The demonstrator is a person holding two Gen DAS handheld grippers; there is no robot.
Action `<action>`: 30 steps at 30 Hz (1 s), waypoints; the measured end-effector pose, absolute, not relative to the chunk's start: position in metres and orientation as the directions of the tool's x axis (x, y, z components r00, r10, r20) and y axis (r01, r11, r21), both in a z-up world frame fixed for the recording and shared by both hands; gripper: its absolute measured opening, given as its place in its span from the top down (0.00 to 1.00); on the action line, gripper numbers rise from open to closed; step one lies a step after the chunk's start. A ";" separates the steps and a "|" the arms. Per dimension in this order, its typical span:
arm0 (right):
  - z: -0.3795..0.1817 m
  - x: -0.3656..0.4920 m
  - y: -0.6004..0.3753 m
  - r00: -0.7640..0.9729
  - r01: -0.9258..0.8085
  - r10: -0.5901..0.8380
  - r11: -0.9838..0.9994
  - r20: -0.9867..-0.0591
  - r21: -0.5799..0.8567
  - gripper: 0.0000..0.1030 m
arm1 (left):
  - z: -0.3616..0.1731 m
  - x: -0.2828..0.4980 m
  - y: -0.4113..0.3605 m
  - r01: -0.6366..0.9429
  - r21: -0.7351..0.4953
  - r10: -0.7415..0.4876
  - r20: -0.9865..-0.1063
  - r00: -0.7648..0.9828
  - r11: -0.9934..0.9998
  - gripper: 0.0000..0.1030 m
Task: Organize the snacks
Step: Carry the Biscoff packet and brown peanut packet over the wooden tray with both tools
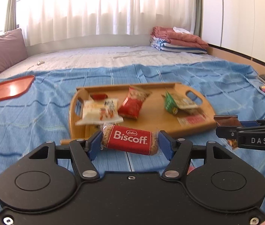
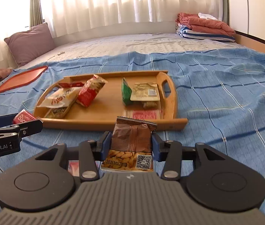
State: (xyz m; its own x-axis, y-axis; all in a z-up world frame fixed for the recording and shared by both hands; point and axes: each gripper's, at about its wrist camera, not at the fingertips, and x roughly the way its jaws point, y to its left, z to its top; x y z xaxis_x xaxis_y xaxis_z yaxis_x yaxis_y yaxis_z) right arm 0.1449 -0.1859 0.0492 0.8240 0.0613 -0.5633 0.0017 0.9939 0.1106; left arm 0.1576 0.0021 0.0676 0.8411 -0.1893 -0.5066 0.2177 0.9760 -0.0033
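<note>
While both packets hang clear of the blue striped bedspread [image 2: 216, 86], just short of the oval wooden handled tray [image 2: 111, 120]: left gripper [image 1: 130, 142] clamped on red Biscoff biscuit packet [image 1: 129, 139] endwise; right gripper [image 2: 131, 146] pinching brown foil almond pouch [image 2: 132, 136]; carry level over near rim; set down in bare centre, clear of packets already there.

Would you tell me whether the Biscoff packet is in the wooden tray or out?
Out: the left gripper holds the Biscoff packet short of the wooden tray.
</note>
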 end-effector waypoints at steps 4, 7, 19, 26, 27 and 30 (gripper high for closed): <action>0.063 0.169 -0.194 0.824 -0.017 0.098 0.989 -0.558 0.149 0.52 | 0.080 0.183 0.004 0.213 -0.017 -0.193 -0.497 0.846 0.977 0.40; 0.071 0.190 -0.195 0.822 -0.017 0.089 0.991 -0.563 0.131 0.52 | 0.090 0.204 0.004 0.213 -0.024 -0.197 -0.488 0.850 0.977 0.40; 0.089 0.274 -0.210 0.776 -0.014 0.119 0.985 -0.619 0.171 0.52 | 0.102 0.316 0.018 0.129 -0.163 -0.200 -0.569 0.797 0.978 0.40; 0.080 0.322 -0.213 0.742 0.018 0.088 0.988 -0.664 0.151 0.52 | 0.083 0.378 0.020 0.072 -0.207 -0.189 -0.624 0.758 0.976 0.40; 0.078 0.328 -0.213 0.738 0.023 0.086 0.988 -0.669 0.153 0.52 | 0.079 0.385 0.020 0.065 -0.215 -0.190 -0.633 0.751 0.974 0.40; 0.072 0.345 -0.215 0.727 0.039 0.075 0.988 -0.683 0.151 0.52 | 0.066 0.404 0.017 0.054 -0.235 -0.200 -0.661 0.723 0.971 0.40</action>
